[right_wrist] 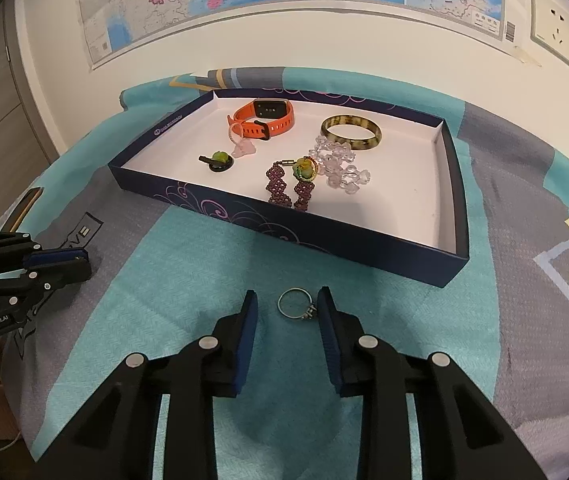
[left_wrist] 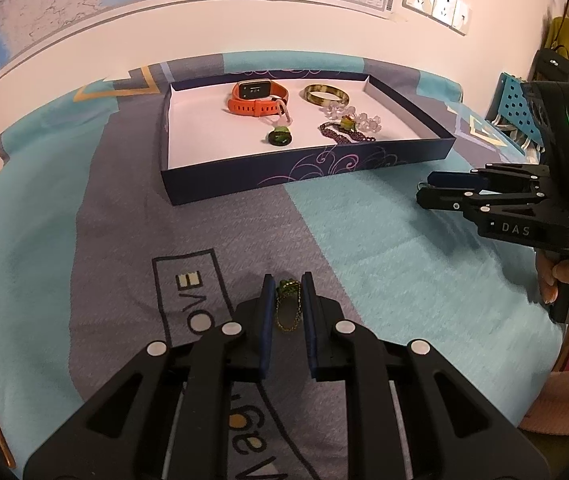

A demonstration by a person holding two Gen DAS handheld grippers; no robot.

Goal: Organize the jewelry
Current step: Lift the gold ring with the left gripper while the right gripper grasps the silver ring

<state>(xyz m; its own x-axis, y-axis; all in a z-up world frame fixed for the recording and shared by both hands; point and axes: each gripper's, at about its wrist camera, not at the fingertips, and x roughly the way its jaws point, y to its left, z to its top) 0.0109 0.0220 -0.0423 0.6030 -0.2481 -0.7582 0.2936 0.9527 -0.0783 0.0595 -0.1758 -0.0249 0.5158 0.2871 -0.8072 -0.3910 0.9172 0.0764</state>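
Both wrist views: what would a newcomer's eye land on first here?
Probably the shallow navy box on the teal-and-grey cloth, with an orange watch, an amber bangle and beaded pieces on its white floor. Next, the two items outside it: a silver ring lying between the right tongs, and a small green-and-gold chain piece pinched in the left tongs.
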